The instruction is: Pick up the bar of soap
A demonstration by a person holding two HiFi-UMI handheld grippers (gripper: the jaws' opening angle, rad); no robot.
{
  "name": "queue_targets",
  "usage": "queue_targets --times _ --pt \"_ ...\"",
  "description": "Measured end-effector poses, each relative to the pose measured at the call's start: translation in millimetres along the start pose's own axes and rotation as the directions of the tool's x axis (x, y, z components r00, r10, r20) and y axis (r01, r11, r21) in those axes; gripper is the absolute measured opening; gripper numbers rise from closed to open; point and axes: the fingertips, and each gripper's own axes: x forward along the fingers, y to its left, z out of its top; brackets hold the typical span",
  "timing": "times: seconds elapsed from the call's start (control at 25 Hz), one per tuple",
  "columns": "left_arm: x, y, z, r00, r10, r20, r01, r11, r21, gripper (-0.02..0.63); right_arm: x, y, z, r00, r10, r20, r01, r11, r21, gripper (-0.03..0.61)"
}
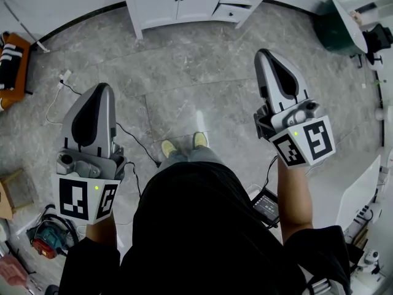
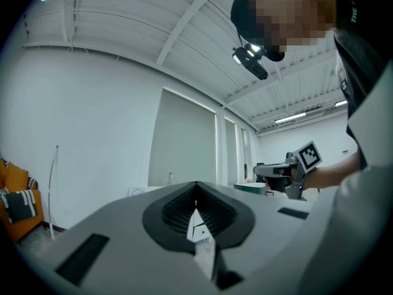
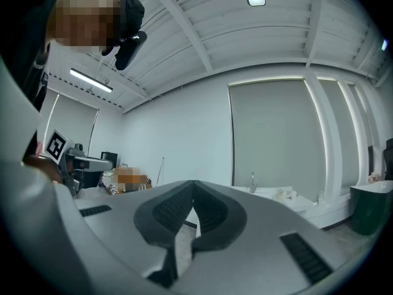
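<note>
Grey left tongs point(image 1: 103, 91) and right tongs point(image 1: 266, 56) point level, both closed and empty.

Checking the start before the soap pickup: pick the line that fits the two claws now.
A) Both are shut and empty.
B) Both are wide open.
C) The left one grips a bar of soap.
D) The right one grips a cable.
A: the left claw and the right claw each show jaws together with nothing between them.

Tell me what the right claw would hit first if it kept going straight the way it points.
The right claw, shut and level, has only bare floor beneath its line. The white cabinet ahead is likely the first thing met, though depth is unclear.
</note>
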Motion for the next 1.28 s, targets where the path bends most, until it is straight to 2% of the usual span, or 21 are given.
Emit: queue_targets --times 0.32,0.8,1.28 --pt "-9.1 12.4 -5.4 1.0 -0.029 0.002 0.029 1.0 -0.011 0.006 17.2 24.0 -0.8 1.0 0.013 -0.015 -0.014 0.999 -0.032 0.006" --pt "-12.5 16.6 -2.9 0.999 -0.023 0.025 0.023 1.0 0.0 0.006 17.6 33.5 0.2 1.0 0.02 0.003 -0.02 0.999 -0.042 0.006" --pt "14.5 35.2 -1.3 1.0 0.007 0.028 -0.008 0.999 0.034 0.006 56.1 11.0 -3.5 0.997 0.054 0.047 -0.053 0.998 -0.015 0.006"
